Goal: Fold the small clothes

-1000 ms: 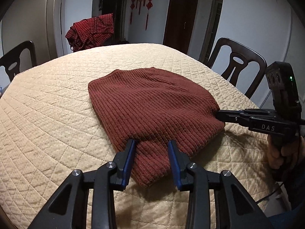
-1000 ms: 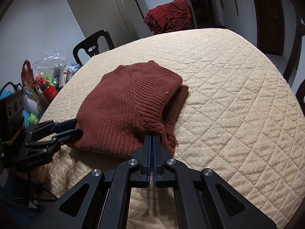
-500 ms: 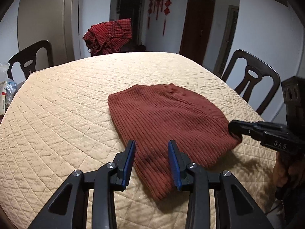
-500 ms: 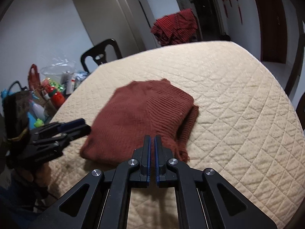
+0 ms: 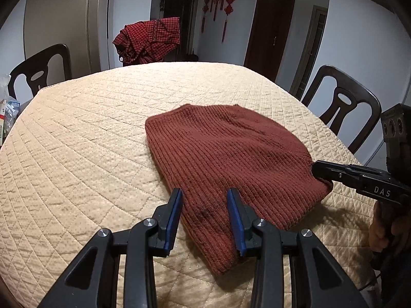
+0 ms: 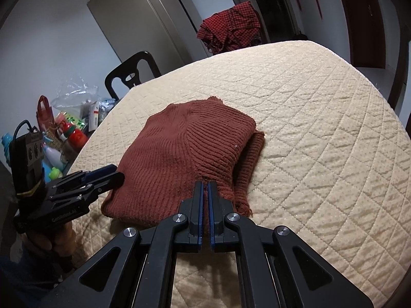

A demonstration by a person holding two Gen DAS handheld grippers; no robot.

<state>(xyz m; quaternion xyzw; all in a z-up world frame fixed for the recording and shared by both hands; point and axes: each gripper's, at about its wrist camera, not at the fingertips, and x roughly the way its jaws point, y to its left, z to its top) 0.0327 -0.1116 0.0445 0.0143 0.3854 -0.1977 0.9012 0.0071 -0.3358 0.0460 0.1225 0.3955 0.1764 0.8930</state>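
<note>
A folded rust-red knit sweater (image 5: 231,159) lies on the quilted beige table cover (image 5: 90,141); it also shows in the right wrist view (image 6: 179,151). My left gripper (image 5: 204,200) is open, its blue pads straddling the sweater's near end just above it. My right gripper (image 6: 205,187) is nearly shut, its tips at the sweater's frayed near edge; I cannot tell whether fabric is pinched. It shows from the side in the left wrist view (image 5: 321,170), touching the sweater's right corner. The left gripper shows in the right wrist view (image 6: 108,174) at the sweater's left corner.
A red checked garment (image 5: 149,38) hangs over a chair at the far end. Dark chairs stand at the left (image 5: 38,69) and right (image 5: 344,102). Bottles and bags (image 6: 66,128) crowd the space beyond the table's left edge.
Both grippers pulled back and up from the sweater, then came in again. The left stays open; the right stays nearly shut. The sweater lies as before.
</note>
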